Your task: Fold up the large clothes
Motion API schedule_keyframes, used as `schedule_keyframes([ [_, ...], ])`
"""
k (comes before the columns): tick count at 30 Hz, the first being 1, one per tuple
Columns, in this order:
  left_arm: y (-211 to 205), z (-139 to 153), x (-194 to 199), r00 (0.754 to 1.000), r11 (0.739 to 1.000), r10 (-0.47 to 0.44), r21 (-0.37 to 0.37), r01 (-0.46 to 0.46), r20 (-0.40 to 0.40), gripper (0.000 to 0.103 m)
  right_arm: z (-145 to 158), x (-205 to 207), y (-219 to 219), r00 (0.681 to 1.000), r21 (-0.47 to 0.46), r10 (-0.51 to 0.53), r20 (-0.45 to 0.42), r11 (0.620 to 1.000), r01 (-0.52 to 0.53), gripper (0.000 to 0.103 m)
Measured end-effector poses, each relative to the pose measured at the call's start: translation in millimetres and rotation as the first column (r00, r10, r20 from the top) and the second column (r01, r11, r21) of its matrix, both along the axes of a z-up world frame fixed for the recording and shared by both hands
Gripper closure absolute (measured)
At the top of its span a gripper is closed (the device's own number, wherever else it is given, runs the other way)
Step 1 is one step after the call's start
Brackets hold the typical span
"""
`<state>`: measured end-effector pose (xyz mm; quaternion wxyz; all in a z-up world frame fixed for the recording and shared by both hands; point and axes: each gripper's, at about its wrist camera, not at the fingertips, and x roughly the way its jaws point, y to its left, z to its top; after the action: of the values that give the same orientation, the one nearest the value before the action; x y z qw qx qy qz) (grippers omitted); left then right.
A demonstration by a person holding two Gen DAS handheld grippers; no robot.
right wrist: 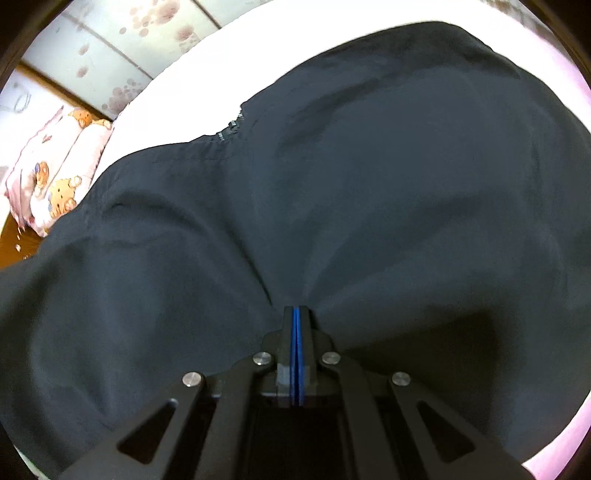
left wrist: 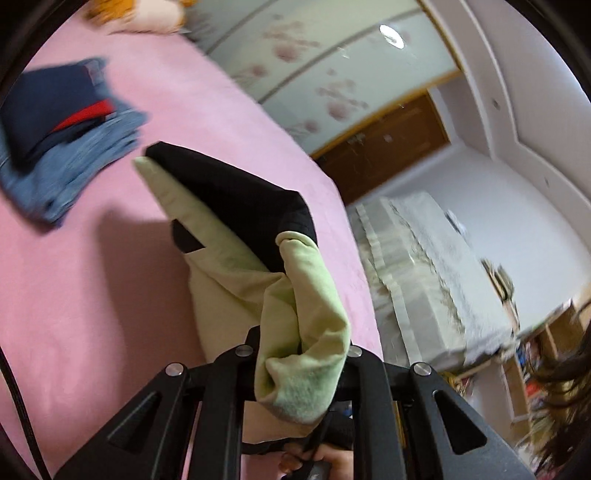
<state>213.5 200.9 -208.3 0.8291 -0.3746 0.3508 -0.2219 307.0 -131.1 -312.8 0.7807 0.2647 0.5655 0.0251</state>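
In the left wrist view my left gripper (left wrist: 301, 354) is shut on a light green and black garment (left wrist: 236, 236), lifted above the pink bed (left wrist: 92, 295); green fleece bunches between the jaws and hides the fingertips. In the right wrist view my right gripper (right wrist: 297, 314) has its blue pads pressed together on a fold of a large dark navy jacket (right wrist: 332, 203) with a zipper (right wrist: 231, 129), spread over the bed (right wrist: 569, 424).
A stack of folded clothes (left wrist: 62, 136) lies at the bed's far left, a plush toy (left wrist: 140, 14) beyond it. A white covered cabinet (left wrist: 424, 277) and a sliding wardrobe (left wrist: 314, 66) stand past the bed edge. A cartoon-print pillow (right wrist: 55, 173) lies at left.
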Motion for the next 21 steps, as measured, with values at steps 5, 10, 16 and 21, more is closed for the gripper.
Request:
schedule_keyframes([
  [5, -53, 32, -4, 0.997, 0.998, -0.054, 0.036, 0.052, 0.053, 0.09, 0, -7, -18, 0.998, 0.066, 0.044, -0.038, 0.997, -0.041, 0.103],
  [10, -116, 46, -15, 0.99, 0.992, -0.113, 0.057, 0.109, 0.078, 0.09, 0, -16, -34, 0.988, 0.089, 0.149, -0.036, 0.985, -0.145, 0.103],
  [16, -178, 48, -16, 0.983, 0.983, -0.176, 0.069, 0.172, 0.059, 0.09, -8, -18, -59, 0.974, 0.203, 0.226, -0.019, 0.955, -0.218, 0.103],
  [21, -221, 38, -18, 0.971, 0.967, -0.237, 0.098, 0.233, 0.026, 0.09, -4, -16, -100, 0.969, 0.288, 0.246, 0.022, 0.927, -0.242, 0.103],
])
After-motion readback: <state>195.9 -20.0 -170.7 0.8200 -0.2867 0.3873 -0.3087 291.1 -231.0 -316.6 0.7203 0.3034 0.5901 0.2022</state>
